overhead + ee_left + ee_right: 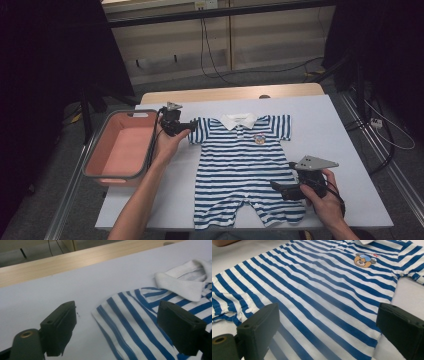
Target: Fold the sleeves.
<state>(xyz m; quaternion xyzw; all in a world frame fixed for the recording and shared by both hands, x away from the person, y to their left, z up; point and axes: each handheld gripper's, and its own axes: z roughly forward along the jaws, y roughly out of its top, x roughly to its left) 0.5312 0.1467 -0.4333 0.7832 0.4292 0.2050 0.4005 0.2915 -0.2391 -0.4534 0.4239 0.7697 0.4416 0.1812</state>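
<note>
The striped romper lies flat at the centre of the white table. The left gripper is at the romper's left sleeve, jaws apart. The right gripper hovers over its near right leg, jaws apart, gripping nothing.
</note>
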